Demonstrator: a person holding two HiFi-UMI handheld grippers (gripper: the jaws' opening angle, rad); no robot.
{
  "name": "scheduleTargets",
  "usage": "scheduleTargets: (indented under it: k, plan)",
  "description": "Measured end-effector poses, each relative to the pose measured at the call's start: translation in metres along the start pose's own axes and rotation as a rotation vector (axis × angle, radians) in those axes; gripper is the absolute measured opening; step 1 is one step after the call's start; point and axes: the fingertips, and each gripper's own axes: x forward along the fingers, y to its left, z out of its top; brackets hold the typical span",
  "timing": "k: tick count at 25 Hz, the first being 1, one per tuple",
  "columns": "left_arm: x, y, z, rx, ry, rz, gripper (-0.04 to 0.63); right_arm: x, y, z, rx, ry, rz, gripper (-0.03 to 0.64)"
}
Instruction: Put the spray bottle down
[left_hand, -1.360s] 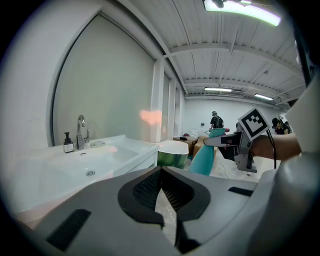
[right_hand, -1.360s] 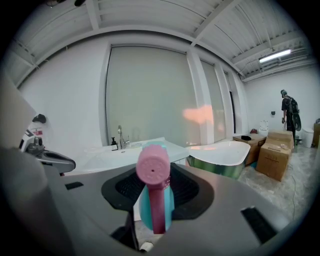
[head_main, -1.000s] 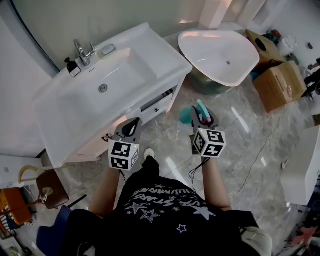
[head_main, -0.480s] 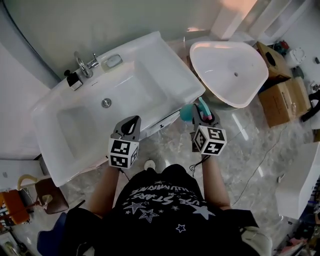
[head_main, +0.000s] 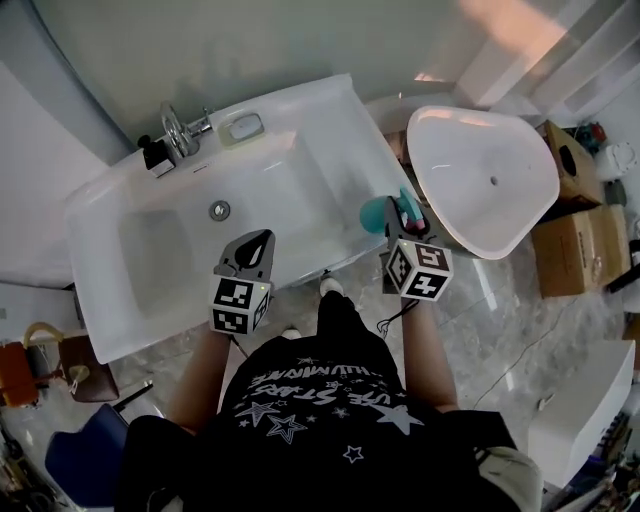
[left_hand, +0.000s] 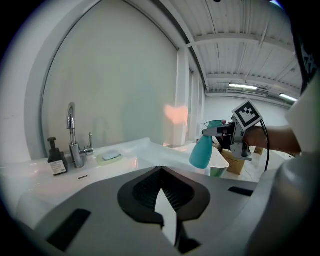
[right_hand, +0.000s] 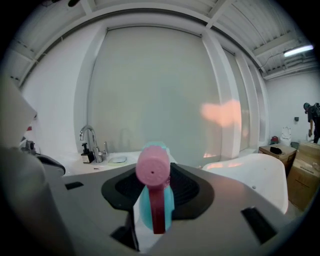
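The teal spray bottle (head_main: 374, 214) with a pink trigger head hangs from my right gripper (head_main: 398, 216), which is shut on its neck. It hovers over the right front part of the white washbasin counter (head_main: 300, 130). In the right gripper view the pink nozzle (right_hand: 152, 170) points at the camera, with the teal body between the jaws. From the left gripper view the spray bottle (left_hand: 202, 152) hangs at the right, above the counter. My left gripper (head_main: 262, 240) is level with the right one over the basin's front rim, jaws together and holding nothing.
A chrome faucet (head_main: 175, 130), a black pump bottle (head_main: 155, 155) and a soap dish (head_main: 243, 126) line the counter's back edge. A loose white basin (head_main: 480, 170) lies right of the counter, with cardboard boxes (head_main: 580, 250) beyond it. A brown stool (head_main: 85, 365) stands at the lower left.
Both grippers have moved forward from over the floor to over the counter's front edge. The spray bottle came along in the right gripper, still held.
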Motion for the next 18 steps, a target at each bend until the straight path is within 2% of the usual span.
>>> scheduleTargets:
  k: [8, 18]
  plan:
    - [0.037, 0.030, 0.027, -0.068, -0.001, 0.170, 0.015, 0.105, 0.000, 0.028, -0.045, 0.030, 0.163, 0.158]
    - [0.065, 0.052, 0.029, -0.139, 0.043, 0.335, 0.015, 0.199, -0.010, 0.035, -0.069, 0.079, 0.270, 0.158]
